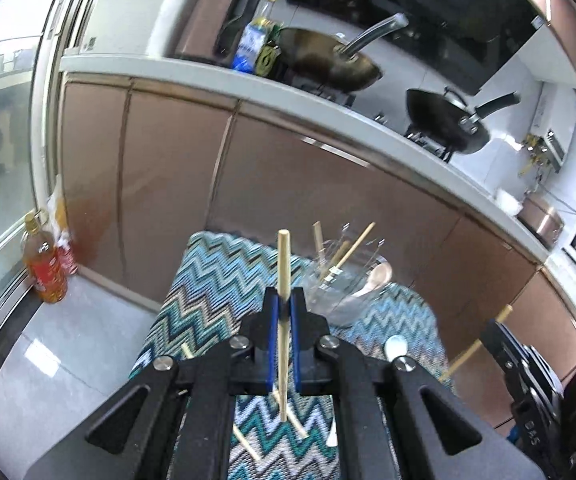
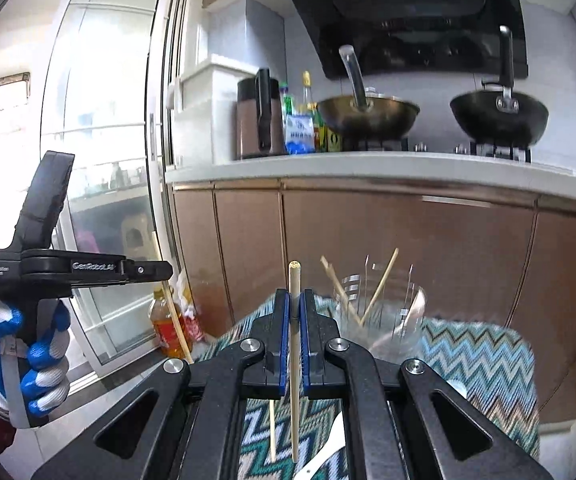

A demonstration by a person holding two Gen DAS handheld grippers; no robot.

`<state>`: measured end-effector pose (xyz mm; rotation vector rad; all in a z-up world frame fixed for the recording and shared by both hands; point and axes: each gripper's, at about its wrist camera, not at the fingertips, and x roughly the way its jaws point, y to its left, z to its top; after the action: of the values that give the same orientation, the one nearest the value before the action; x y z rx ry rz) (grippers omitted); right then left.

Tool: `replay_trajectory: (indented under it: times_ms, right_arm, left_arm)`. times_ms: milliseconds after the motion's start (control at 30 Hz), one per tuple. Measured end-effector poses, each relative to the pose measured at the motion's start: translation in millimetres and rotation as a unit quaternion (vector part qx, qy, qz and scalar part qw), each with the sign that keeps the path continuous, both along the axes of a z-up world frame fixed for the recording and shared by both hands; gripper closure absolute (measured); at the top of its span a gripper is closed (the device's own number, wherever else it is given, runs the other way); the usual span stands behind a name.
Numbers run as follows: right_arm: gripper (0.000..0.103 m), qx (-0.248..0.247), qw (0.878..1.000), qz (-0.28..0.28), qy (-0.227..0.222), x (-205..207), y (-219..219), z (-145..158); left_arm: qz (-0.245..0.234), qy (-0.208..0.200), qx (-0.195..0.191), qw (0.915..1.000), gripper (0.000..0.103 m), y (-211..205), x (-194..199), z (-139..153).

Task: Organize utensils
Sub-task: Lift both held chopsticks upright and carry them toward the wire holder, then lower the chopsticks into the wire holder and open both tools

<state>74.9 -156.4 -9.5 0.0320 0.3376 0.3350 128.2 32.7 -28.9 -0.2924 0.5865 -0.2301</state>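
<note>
- Kitchen: zigzag cloth (image 1: 216,280) before brown cabinets (image 2: 368,240).
- Glass container (image 2: 384,320) near the cloth's far edge holds chopsticks.
- Left gripper (image 1: 284,300) clenches one chopstick (image 1: 283,264).
- Right gripper (image 2: 295,304) clamps another chopstick (image 2: 295,280).

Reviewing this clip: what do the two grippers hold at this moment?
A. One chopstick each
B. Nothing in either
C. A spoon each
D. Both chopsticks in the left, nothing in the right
A: the left gripper is shut on a chopstick, and the right gripper is shut on another chopstick.
</note>
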Motion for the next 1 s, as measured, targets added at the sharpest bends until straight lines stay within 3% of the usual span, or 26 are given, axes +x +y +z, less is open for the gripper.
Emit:
replay_trajectory:
  times_ms: [267, 567, 767, 1000]
  right_arm:
    - [0.098, 0.01, 0.999, -0.014, -0.042, 38, -17, 39]
    - [0.098, 0.042, 0.996, -0.026, -0.076, 106, -42, 56]
    - [0.098, 0.041, 0.996, -0.024, -0.081, 153, -47, 46]
    - [0.098, 0.043, 0.997, -0.022, -0.055, 193, -53, 13]
  left_arm:
    - [-0.028, -0.033, -0.019, 0.9989, 0.098, -24, 30, 46]
    - [-0.04, -0.065, -0.022, 0.9968, 0.098, -64, 110, 81]
    - [-0.032, -0.064, -0.005, 0.9974, 0.098, -92, 169, 68]
    - [-0.03, -0.036, 0.011, 0.9988, 0.098, -115, 219, 21]
